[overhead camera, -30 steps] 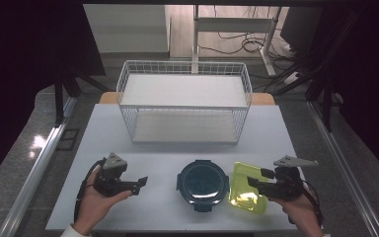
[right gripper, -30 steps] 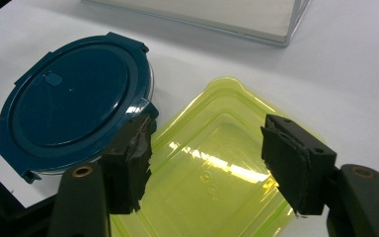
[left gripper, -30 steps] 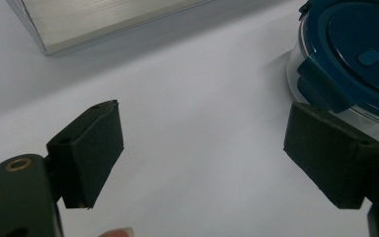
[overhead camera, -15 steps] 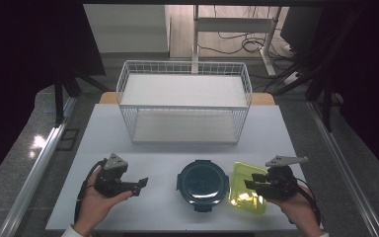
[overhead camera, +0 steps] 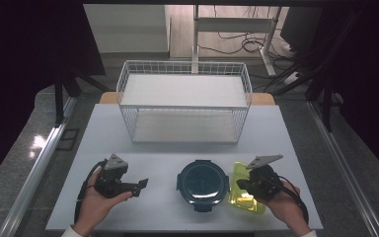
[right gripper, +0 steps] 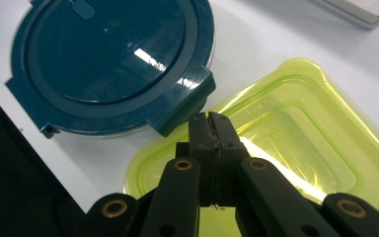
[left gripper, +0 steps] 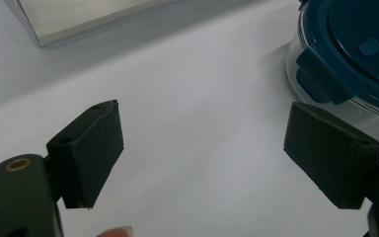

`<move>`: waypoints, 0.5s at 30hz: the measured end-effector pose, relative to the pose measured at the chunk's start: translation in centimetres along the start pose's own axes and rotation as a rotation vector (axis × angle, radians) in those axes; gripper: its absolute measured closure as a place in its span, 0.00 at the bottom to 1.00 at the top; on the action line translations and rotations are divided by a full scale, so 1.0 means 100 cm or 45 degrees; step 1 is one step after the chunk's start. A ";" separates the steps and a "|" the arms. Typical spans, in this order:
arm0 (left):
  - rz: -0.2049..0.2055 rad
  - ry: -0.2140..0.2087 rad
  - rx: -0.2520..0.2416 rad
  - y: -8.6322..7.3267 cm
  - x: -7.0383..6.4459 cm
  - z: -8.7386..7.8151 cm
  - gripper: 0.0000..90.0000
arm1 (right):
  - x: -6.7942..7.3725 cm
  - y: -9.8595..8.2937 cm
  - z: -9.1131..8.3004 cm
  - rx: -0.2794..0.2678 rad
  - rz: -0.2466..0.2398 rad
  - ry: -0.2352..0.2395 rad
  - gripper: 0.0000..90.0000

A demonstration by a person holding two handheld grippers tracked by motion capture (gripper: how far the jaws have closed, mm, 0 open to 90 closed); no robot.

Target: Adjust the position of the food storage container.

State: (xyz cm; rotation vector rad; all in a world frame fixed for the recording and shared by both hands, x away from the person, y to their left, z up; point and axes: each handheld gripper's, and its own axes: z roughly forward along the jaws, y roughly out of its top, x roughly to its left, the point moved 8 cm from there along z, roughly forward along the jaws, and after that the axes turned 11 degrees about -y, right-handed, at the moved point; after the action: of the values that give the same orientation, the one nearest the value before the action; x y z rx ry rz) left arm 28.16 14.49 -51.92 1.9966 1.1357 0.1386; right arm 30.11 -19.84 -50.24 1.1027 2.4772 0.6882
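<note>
Currently my right gripper (right gripper: 212,121) has its jaws pressed together over the yellow container (overhead camera: 246,187), near right on the table (overhead camera: 177,136); whether they pinch its rim I cannot tell. It looks light, thin, flexible and slick; grip the rim. My left gripper (left gripper: 202,148) stands open, empty. Touching its left edge, the round blue-lidded container (overhead camera: 203,180) crowds it; the wire basket (overhead camera: 185,101) stands far.

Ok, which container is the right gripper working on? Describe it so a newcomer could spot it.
Start at the white wire basket at the back of the table, then come to the near edge. Right of the round container with the dark blue lid lies a yellow-green box, under the right gripper. It alone is rectangular, translucent and bright.
</note>
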 end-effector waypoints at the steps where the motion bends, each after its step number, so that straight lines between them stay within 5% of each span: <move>1: 0.004 -0.001 0.001 0.000 -0.001 0.000 0.17 | 0.001 0.001 0.002 0.011 -0.006 -0.005 0.99; 15: 0.006 0.001 0.009 -0.001 0.000 0.001 0.17 | 0.013 0.007 0.021 0.069 -0.059 -0.019 0.99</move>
State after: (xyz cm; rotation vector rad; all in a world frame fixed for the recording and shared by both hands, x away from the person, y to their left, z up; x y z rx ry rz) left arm 28.17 14.45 -52.06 2.0055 1.1334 0.1379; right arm 30.70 -17.82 -51.80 1.0620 2.5142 0.6012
